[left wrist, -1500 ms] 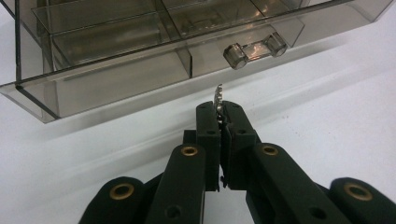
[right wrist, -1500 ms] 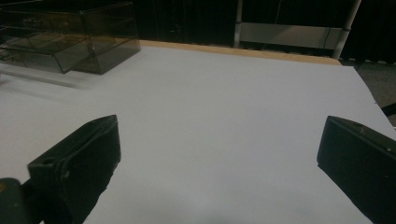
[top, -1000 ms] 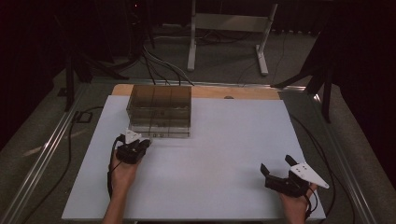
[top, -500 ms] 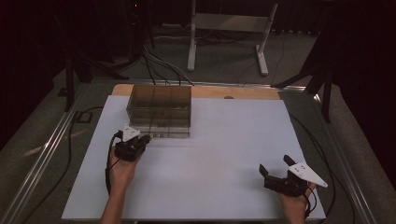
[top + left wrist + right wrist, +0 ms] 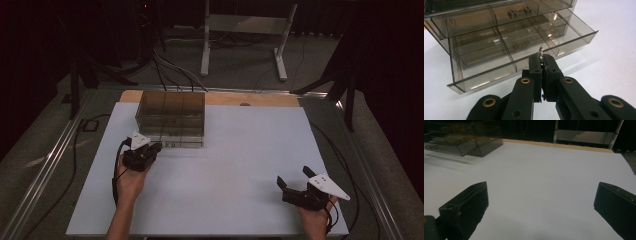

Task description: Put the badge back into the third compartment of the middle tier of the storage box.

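My left gripper (image 5: 541, 65) is clamped on a small silvery beaded thing (image 5: 540, 53), a short chain or string of tiny metal balls by the look of it, though it is too small to name for sure; its top sticks up just above the two pressed-together fingertips (image 5: 535, 63). Right in front of them stands the smoky clear drawer box (image 5: 499, 30), and its bottom drawer (image 5: 524, 50) is pulled out towards me; the beaded piece hangs just at the drawer's front wall, near the middle divider, and I cannot tell whether it touches the plastic. The drawer is split into compartments; the drawer above it is pushed in and carries a small clear handle (image 5: 519, 11).

From the high view, my left gripper (image 5: 145, 152) sits at the near left corner of the drawer box (image 5: 171, 116), which stands at the far left of the white table (image 5: 240, 165); my left hand (image 5: 129, 181) comes in behind it.

My right gripper (image 5: 296, 185) rests well apart, near the right front of the table; its jaws stand wide with nothing between them, only bare white tabletop (image 5: 544, 182) ahead, and the drawer box (image 5: 464, 138) far off at the upper left.
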A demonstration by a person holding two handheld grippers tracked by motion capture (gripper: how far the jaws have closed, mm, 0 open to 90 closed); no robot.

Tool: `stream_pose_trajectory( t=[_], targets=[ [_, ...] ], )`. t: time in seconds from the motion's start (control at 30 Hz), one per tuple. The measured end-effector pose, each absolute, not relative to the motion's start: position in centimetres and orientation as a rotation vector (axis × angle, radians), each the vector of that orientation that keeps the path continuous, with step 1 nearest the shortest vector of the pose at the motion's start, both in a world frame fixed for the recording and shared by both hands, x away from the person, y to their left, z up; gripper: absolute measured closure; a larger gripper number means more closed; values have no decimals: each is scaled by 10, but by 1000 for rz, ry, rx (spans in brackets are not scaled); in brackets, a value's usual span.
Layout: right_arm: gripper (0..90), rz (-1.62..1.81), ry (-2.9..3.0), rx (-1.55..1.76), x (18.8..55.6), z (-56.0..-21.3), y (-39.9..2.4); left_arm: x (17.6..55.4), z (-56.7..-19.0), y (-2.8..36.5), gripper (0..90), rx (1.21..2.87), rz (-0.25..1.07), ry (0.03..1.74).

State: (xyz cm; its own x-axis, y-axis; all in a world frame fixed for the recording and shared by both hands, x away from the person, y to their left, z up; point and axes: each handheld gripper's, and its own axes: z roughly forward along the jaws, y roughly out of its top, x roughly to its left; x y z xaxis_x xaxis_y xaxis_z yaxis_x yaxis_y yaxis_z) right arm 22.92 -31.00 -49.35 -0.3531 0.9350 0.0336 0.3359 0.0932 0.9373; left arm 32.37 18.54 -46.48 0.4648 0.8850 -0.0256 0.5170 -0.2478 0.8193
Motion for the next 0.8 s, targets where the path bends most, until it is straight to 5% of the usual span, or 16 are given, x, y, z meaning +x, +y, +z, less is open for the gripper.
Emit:
stream_pose_trajectory(
  t=[0.8],
  targets=[
    [0, 1264, 1764, 1250, 229, -493, -310, 331, -442, 179, 882, 1907, 569, 1098]
  ],
)
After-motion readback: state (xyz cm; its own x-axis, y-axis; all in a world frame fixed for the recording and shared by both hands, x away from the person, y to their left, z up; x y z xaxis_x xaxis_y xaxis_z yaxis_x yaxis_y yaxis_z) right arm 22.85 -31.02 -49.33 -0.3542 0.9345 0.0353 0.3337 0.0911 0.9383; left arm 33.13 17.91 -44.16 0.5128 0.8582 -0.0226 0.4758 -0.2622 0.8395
